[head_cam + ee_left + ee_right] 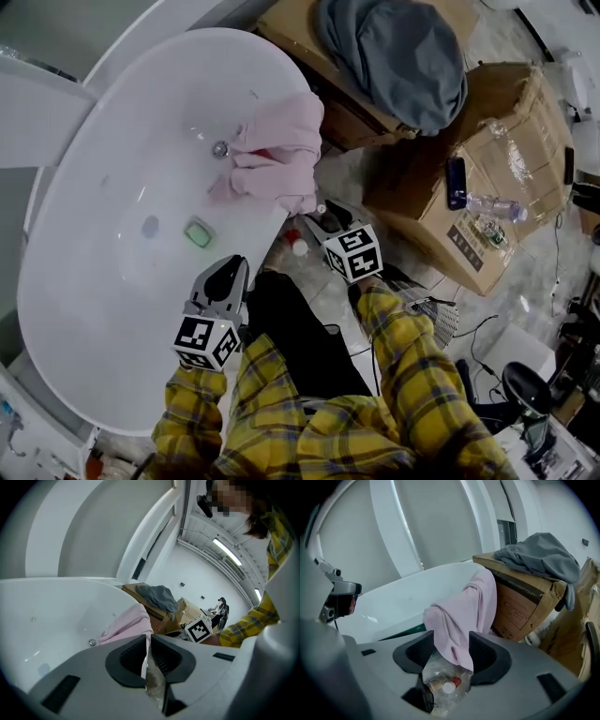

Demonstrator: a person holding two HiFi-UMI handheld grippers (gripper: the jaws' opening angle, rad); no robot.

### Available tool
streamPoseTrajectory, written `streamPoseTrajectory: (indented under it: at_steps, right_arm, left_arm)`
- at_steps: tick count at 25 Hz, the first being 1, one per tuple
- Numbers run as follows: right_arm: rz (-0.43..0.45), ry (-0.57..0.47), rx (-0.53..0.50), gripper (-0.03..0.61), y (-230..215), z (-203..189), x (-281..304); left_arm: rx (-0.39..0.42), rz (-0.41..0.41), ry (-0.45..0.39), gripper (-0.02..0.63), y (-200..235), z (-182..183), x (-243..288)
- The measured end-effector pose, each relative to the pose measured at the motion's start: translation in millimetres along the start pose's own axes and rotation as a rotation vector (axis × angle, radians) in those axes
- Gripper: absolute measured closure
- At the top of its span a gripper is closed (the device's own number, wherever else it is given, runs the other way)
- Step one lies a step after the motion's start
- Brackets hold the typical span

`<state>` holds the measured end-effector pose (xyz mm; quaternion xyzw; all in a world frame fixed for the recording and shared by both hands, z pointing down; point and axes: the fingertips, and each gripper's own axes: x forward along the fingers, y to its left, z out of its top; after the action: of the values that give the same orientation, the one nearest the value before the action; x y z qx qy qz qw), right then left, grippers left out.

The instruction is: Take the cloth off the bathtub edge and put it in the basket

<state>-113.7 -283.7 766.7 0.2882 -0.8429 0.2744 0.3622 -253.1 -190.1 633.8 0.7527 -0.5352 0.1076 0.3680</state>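
Right tongs [451, 652] spread near pink cloth [459, 616] draped over bathtub [393, 606] rim.

1 cloth [277, 150], 1 bathtub [103, 291], 2 boxes [514, 141]

Bright, even lighting; ceiling strip lights [227, 551] glare, bathtub [103, 309] shows soft reflections; both gripper views fisheye-warped, corners dark.

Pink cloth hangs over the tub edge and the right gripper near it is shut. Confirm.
Not shut: the right gripper view shows the right gripper open, jaws apart. The pink cloth does hang over the tub edge, with the gripper near it.
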Motion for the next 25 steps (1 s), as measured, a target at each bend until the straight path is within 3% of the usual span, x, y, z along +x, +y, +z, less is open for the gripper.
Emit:
streamPoseTrajectory:
  at_steps: [11, 15, 20, 23, 25]
  right_arm:
    - [0.018, 0.066, -0.172, 0.302, -9, 4, 56]
    - [0.051, 0.06, -0.201, 0.301, -10, 8, 59]
    - [0.117, 0.069, -0.329, 0.302, -8, 8, 64]
    - [0.144, 0.092, -0.421, 0.356, -1, 7, 63]
    - [0.138, 0.096, -0.43, 0.406, 0, 7, 63]
  left_arm:
    - [-0.029, 0.0, 0.013, 0.571, 23, 1, 26]
    - [-0.045, -0.011, 0.017, 0.571, 26, 0, 29]
    - [-0.06, -0.018, 0.021, 0.571, 31, -3, 30]
    - [-0.062, -0.018, 0.019, 0.571, 33, -2, 31]
    - [-0.059, -0.017, 0.017, 0.571, 34, -1, 32]
